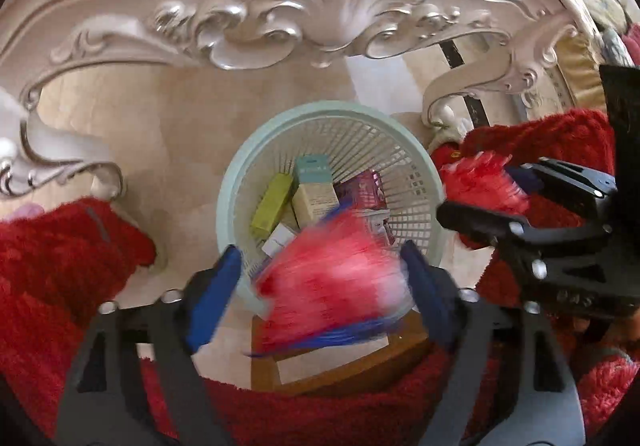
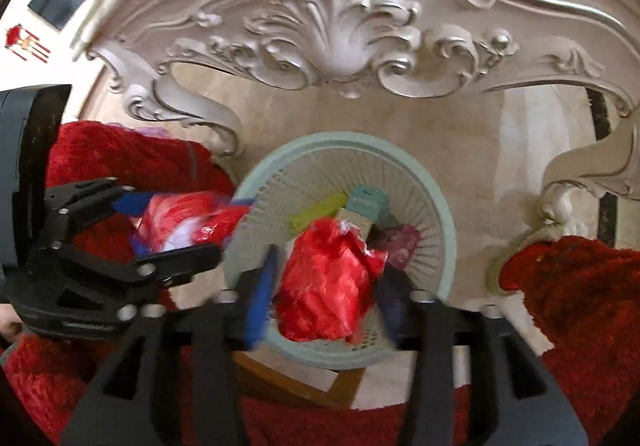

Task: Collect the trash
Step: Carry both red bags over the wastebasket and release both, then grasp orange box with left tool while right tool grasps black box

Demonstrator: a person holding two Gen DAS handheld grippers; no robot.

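Observation:
A pale green mesh trash basket (image 1: 240, 182) stands on the floor below both grippers; it also shows in the right wrist view (image 2: 442, 222). It holds a yellow-green box (image 1: 272, 206), a teal and cream box (image 1: 314, 186) and a purple packet (image 1: 366, 190). My left gripper (image 1: 320, 274) has its jaws wide apart; a blurred red, white and blue wrapper (image 1: 332, 282) sits between them above the basket's near rim. My right gripper (image 2: 332, 286) also has wide jaws with a crumpled red wrapper (image 2: 324, 286) between them over the basket. Whether either wrapper is gripped or falling is unclear.
An ornate white carved table frame (image 1: 280, 18) arches over the basket, with curled legs (image 2: 192, 110) at both sides. Red fluffy fabric (image 1: 60, 254) covers the near foreground and both sides. A wooden stool edge (image 2: 304, 386) lies under the basket's near side. The floor is beige tile.

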